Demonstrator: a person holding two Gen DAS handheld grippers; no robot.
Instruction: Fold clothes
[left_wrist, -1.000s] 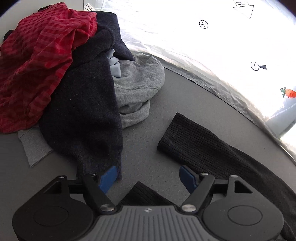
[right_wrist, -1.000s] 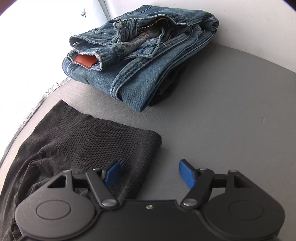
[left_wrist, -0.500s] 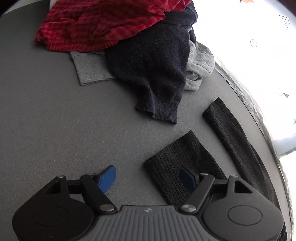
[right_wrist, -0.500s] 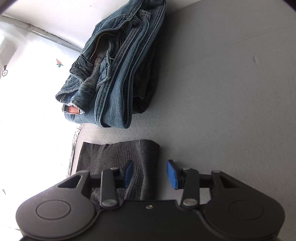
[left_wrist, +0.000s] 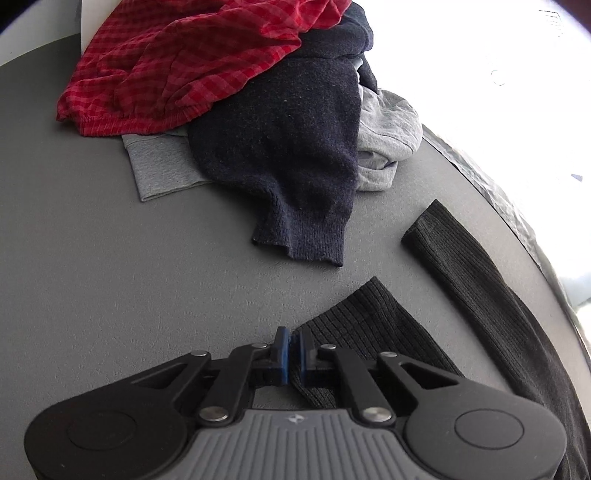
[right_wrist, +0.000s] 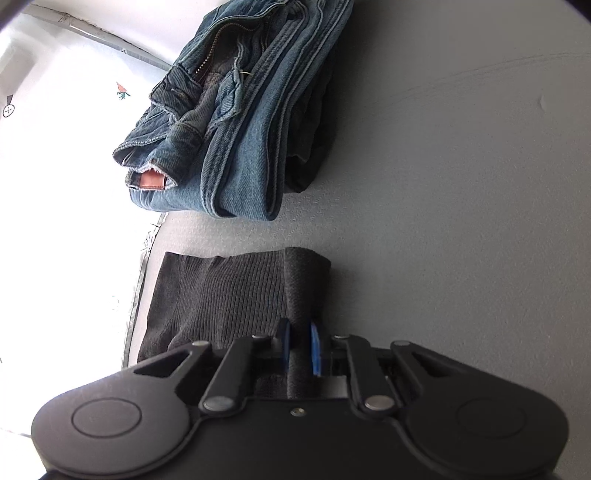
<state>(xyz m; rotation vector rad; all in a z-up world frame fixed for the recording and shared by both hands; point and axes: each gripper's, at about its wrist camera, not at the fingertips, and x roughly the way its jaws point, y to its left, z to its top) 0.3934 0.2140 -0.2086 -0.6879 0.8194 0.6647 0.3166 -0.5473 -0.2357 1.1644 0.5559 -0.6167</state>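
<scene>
A black ribbed sweater lies flat on the grey table. My left gripper is shut on the edge of one of its sleeve cuffs; the other sleeve lies to the right. In the right wrist view my right gripper is shut on the folded edge of the same sweater, near its hem corner. A pile of unfolded clothes sits beyond the left gripper: a red checked garment, a navy knit sweater and a light grey garment.
Folded blue jeans lie on a dark garment at the far side of the table in the right wrist view. The table edge runs along the right, beside a bright white sheet with printed marks.
Both grippers were open a second ago and have closed on the black sweater. The left one moved to the sleeve cuff; the right one turned and came down on the hem edge.
</scene>
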